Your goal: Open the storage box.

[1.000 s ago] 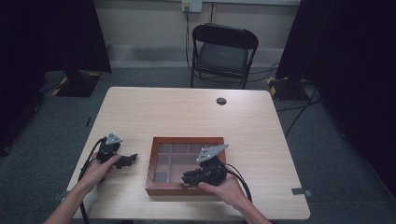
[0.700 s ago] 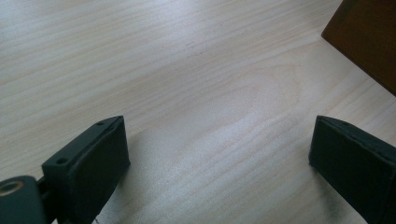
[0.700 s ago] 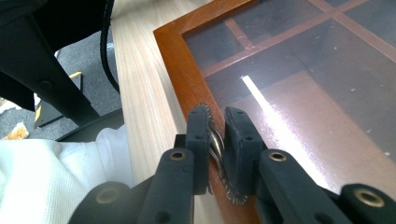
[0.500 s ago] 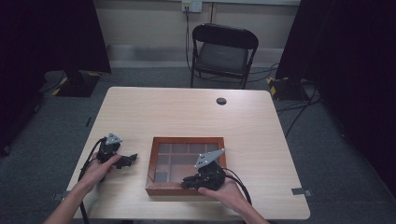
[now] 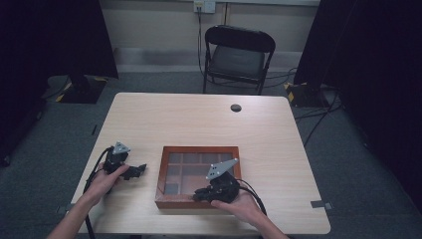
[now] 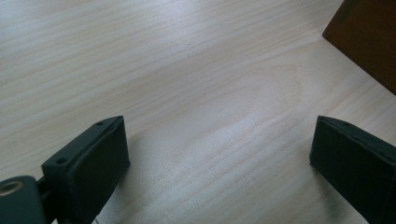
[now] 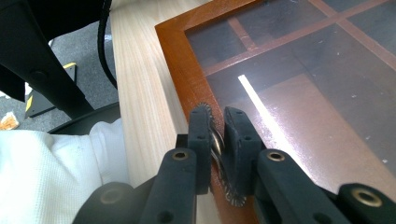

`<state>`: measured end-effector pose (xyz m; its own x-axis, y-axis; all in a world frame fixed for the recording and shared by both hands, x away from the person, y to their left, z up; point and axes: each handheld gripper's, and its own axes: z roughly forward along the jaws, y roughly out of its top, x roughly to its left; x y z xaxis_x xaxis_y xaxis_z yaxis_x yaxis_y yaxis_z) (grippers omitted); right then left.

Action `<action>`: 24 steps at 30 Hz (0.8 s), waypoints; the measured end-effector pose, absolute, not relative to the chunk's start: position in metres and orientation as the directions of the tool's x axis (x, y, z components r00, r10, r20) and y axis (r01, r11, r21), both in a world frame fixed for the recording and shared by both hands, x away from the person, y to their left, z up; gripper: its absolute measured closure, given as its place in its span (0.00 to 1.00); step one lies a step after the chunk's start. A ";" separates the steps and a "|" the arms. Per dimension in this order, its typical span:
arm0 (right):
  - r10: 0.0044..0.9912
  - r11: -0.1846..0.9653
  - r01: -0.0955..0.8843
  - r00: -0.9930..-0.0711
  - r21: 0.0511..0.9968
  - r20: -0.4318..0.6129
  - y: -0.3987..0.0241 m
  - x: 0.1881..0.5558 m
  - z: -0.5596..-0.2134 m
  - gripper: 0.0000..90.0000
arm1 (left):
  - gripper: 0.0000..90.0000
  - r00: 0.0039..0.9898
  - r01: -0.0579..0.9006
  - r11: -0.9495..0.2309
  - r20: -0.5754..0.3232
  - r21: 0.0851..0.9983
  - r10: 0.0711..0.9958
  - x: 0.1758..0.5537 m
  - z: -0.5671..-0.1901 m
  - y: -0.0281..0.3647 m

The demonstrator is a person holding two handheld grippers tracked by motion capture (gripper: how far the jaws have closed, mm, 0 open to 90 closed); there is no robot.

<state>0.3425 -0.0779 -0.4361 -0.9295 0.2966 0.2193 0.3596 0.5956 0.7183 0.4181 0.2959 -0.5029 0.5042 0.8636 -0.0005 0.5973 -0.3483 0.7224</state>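
Wooden compartment box (image 5: 198, 149) near the table's front edge, long sides running left to right.

It lies flat with a glass lid on a pale wood table (image 5: 199, 119); a folding chair (image 5: 238, 55) stands beyond. Right gripper (image 7: 217, 140) is clamped on a small serrated metal piece (image 7: 215, 144) at the box's frame; left gripper (image 6: 219, 144) gapes wide over bare tabletop.

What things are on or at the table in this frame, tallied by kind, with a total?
Hand-held gripper: 2, left open, right shut on a small toothed metal disc
Wooden compartment box with glass lid: 1
Toothed metal disc: 1
Dark round spot on table: 1
Folding chair: 1
Total: 6
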 end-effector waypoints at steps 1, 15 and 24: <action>0.295 0.597 0.359 -0.930 0.717 0.220 -0.078 0.343 -0.436 0.91 | 0.04 0.504 0.598 -0.348 -0.001 0.723 0.864 0.418 -0.503 0.296; 0.290 0.574 0.370 -0.926 0.731 0.241 -0.080 0.345 -0.423 0.91 | 0.04 0.504 0.597 -0.348 0.000 0.722 0.863 0.418 -0.503 0.296; 0.289 0.557 0.372 -0.925 0.742 0.247 -0.082 0.348 -0.415 0.91 | 0.04 0.504 0.597 -0.348 0.000 0.722 0.864 0.418 -0.503 0.296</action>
<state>0.3475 -0.0820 -0.4145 -0.9251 0.2886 0.2468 0.3719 0.5574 0.7422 0.4180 0.2959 -0.5028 0.5037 0.8639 -0.0001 0.5974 -0.3483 0.7224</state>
